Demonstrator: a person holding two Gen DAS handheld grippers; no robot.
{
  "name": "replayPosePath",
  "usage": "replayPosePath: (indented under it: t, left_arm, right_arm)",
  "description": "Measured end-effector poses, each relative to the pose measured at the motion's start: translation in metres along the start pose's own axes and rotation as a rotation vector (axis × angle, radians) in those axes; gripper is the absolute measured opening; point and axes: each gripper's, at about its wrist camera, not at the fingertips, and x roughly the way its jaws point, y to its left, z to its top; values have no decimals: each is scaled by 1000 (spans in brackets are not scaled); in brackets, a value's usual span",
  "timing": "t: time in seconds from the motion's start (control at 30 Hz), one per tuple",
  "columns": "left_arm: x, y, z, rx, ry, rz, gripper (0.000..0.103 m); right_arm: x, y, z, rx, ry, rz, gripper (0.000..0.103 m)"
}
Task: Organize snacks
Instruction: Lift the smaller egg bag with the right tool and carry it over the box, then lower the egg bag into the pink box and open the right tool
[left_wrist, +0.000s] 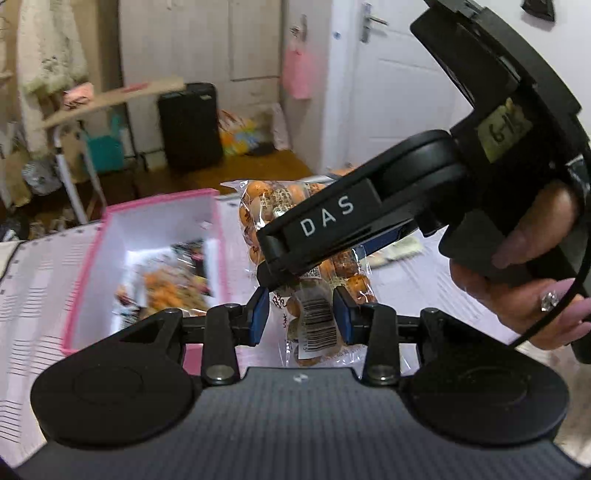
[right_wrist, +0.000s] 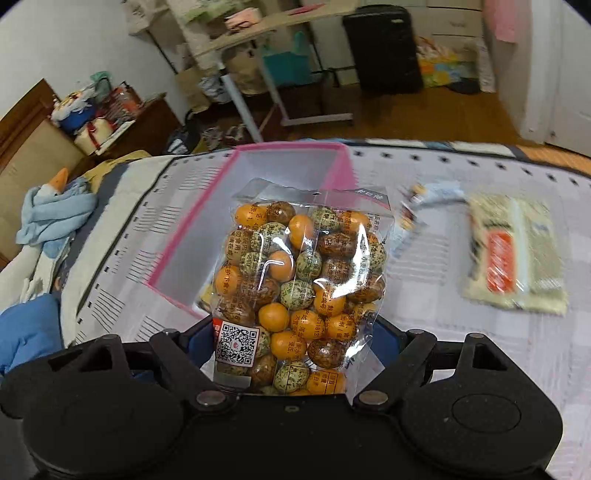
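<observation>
A clear bag of orange, green and brown coated snack balls (right_wrist: 299, 288) is held upright in my right gripper (right_wrist: 295, 350), whose jaws are shut on its lower part. The same bag (left_wrist: 314, 280) shows in the left wrist view, with the right gripper (left_wrist: 280, 273) clamped on it from above. My left gripper (left_wrist: 301, 317) is open; its blue pads (left_wrist: 258, 314) stand on either side of the bag's lower end without squeezing it. A pink-rimmed white box (left_wrist: 147, 229) lies left of the bag, with a snack packet (left_wrist: 173, 280) inside. The box (right_wrist: 207, 206) sits behind the bag in the right wrist view.
On the patterned bedsheet (right_wrist: 443, 350), a beige packet with a red label (right_wrist: 513, 254) lies at right and a small blue-white packet (right_wrist: 424, 206) beside it. A stuffed goose (right_wrist: 48, 214) lies at left. A table and a black suitcase (left_wrist: 190, 125) stand beyond.
</observation>
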Motion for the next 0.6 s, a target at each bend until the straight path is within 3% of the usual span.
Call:
replayPosePath:
  t: [0.23,0.37,0.6]
  left_arm:
    - [23,67,4,15,-48,127,37]
    - [46,103,2,-34,-44,154,37]
    - [73,143,-4,-36,-29,212,37]
  right_arm:
    - [60,26,30,26,-40,62,87]
    - [96,27,47,80,-16,99,87]
    - [141,36,56,167,21,130,88]
